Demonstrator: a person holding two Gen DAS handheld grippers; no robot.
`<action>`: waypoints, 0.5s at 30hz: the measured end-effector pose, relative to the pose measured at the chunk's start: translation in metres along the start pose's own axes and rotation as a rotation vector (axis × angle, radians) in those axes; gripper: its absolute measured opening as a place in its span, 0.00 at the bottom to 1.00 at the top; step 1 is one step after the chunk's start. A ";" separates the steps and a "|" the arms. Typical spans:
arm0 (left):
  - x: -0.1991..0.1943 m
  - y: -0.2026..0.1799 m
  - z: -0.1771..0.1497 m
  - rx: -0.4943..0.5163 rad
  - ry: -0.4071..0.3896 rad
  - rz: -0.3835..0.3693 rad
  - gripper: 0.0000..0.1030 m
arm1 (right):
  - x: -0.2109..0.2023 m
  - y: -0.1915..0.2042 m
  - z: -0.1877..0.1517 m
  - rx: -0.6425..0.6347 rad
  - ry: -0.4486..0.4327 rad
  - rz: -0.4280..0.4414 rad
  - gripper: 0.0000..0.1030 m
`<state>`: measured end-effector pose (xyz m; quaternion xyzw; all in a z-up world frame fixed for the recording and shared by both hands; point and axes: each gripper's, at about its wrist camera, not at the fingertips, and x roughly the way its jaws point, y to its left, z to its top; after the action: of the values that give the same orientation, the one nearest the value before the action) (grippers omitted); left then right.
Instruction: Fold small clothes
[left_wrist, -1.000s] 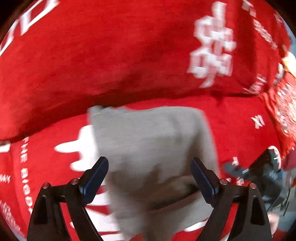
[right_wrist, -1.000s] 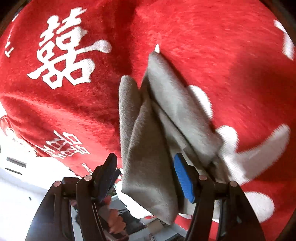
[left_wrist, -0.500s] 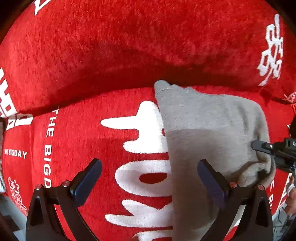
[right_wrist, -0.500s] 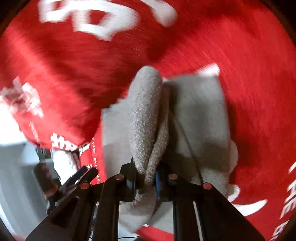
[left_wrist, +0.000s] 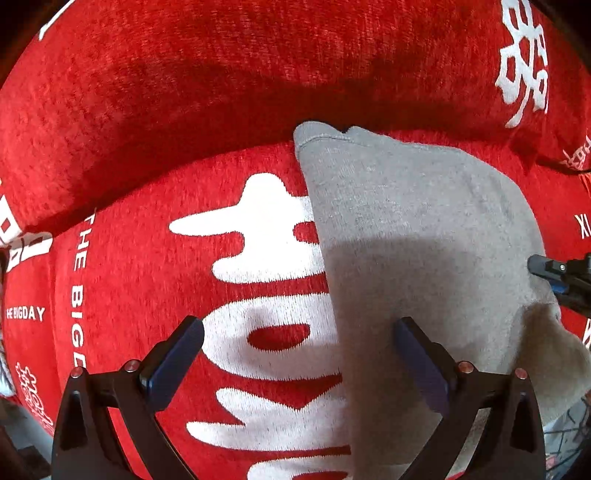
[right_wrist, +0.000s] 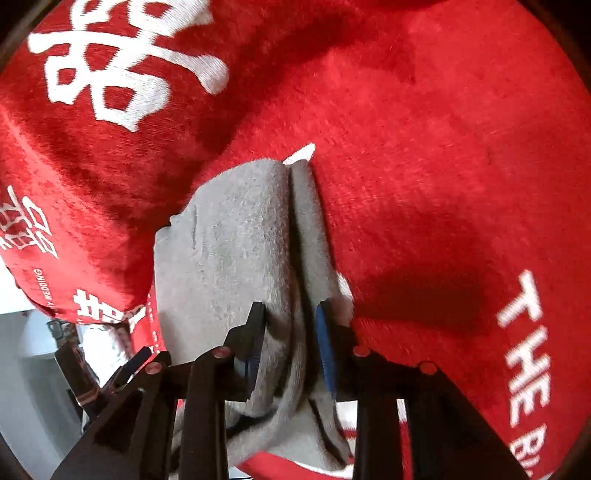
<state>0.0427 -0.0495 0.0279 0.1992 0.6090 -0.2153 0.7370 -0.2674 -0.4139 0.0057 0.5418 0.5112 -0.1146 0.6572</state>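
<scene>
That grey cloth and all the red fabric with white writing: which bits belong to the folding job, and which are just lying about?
Part of the job:
- grey garment, lying on the cover
- right gripper, jaws opening, grey fabric bunched between them
- left gripper, wide open, holding nothing

Just there:
- red printed cover, the surface underneath
</scene>
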 end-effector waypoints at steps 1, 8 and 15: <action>-0.001 0.002 0.000 -0.006 0.006 -0.003 1.00 | -0.004 0.002 -0.003 -0.002 -0.003 -0.001 0.34; -0.015 0.002 -0.009 0.041 0.007 -0.001 1.00 | -0.039 0.026 -0.031 -0.006 -0.023 0.134 0.65; -0.008 0.000 -0.030 0.038 0.049 -0.015 1.00 | -0.014 0.084 -0.054 -0.270 0.141 0.109 0.21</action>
<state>0.0174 -0.0320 0.0301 0.2137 0.6240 -0.2275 0.7164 -0.2441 -0.3425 0.0730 0.4821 0.5368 0.0291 0.6918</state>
